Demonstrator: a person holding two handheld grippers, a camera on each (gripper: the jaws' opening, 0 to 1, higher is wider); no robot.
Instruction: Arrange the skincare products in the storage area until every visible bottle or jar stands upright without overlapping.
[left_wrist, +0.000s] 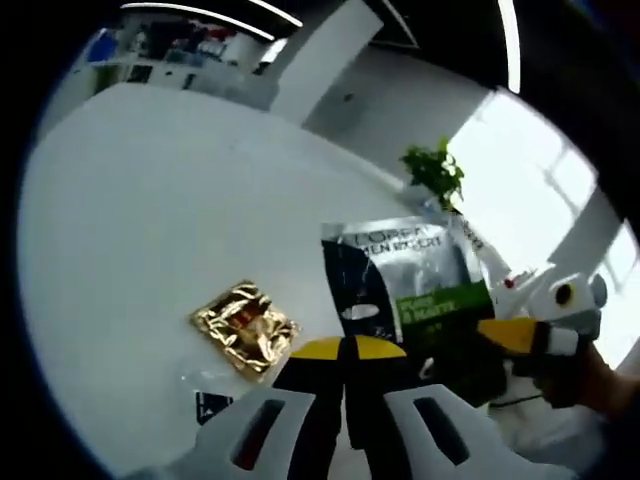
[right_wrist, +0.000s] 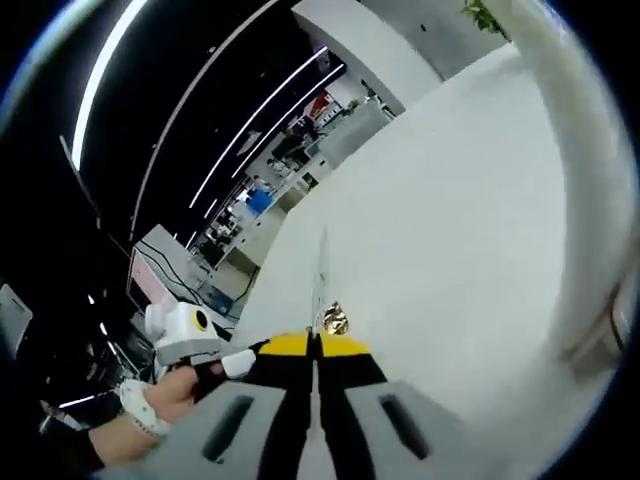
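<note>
The sachet (left_wrist: 405, 280), dark and silver with a green panel, stands upright over the white table (left_wrist: 150, 200). My right gripper (left_wrist: 500, 335) comes in from the right of the left gripper view and pinches the sachet's lower edge. In the right gripper view the same sachet (right_wrist: 319, 270) is edge-on, a thin sliver between my right gripper's (right_wrist: 314, 345) jaws, which are closed on it.

My left gripper (left_wrist: 345, 350) has its jaws pressed together, yellow tips touching, nothing between them. It sits low over the table, near the sachet.

A gold foil packet (left_wrist: 245, 327) lies flat on the table, left of the sachet, apart from it. In the right gripper view it is a small gold spot (right_wrist: 334, 320) just past the jaw tips.

That view also has my left hand (right_wrist: 165, 400) on the other gripper.

A green plant (left_wrist: 435, 172) is by a bright window. Behind are ceiling light strips (right_wrist: 240, 130) and cluttered shelves.
</note>
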